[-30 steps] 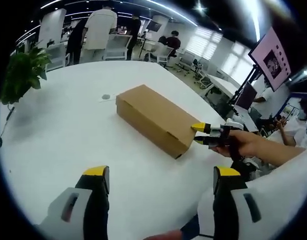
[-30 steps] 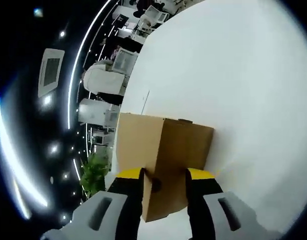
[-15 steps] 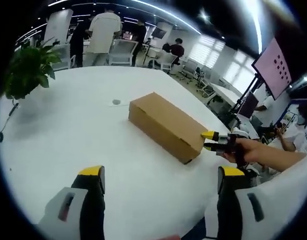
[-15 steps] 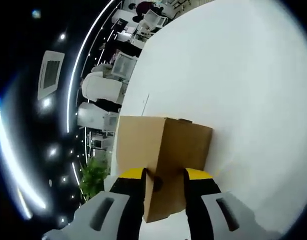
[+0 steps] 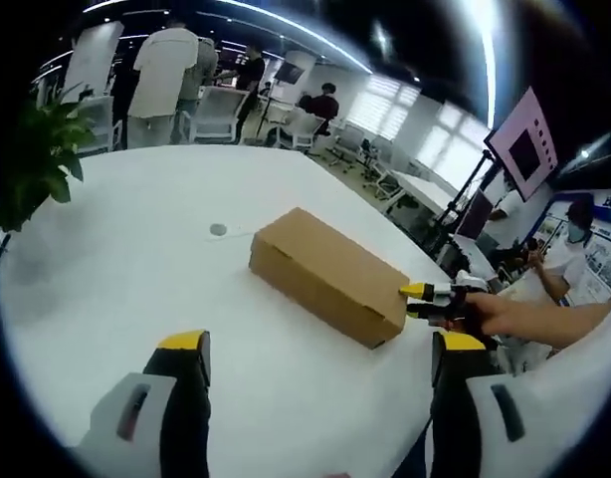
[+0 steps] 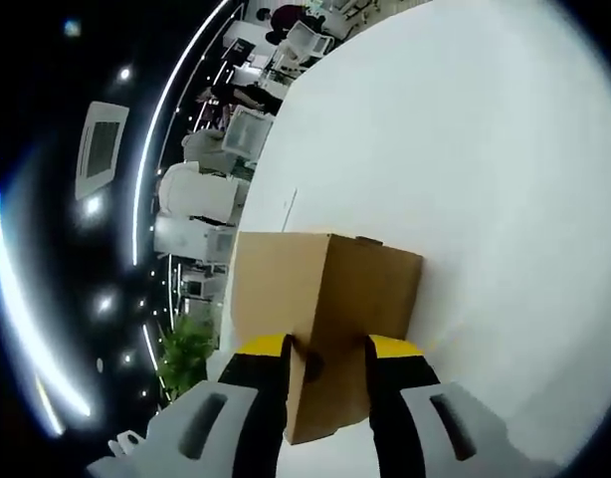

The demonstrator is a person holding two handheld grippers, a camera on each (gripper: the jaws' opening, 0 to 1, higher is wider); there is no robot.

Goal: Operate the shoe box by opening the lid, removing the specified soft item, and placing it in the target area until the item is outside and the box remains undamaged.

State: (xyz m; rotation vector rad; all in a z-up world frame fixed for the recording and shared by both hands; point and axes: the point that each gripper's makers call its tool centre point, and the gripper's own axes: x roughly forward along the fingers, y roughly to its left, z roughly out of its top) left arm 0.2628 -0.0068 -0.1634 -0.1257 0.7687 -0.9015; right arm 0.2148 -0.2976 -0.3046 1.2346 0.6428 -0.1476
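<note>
Brown cardboard, the box (image 5: 325, 282) lies closed on the white worktop (image 5: 116, 279), well in from its edges, one short end turned toward the edge nearest the person. In the left gripper view the right tongs (image 5: 417, 299), held in a hand (image 5: 490, 317), meet that end at its corner, their yellow tips one above the other with the corner between them. The right gripper view shows the same from behind: the right tongs (image 6: 325, 351) are clenched on the box (image 6: 325, 299), a tip on either side of its edge. The left tongs (image 5: 318, 351) hang released above the worktop, jaws wide apart, near the box but not touching it. A plant (image 5: 32, 159) stands at the far left edge, and a small grey disc (image 5: 218, 229) lies just beyond the box.
</note>
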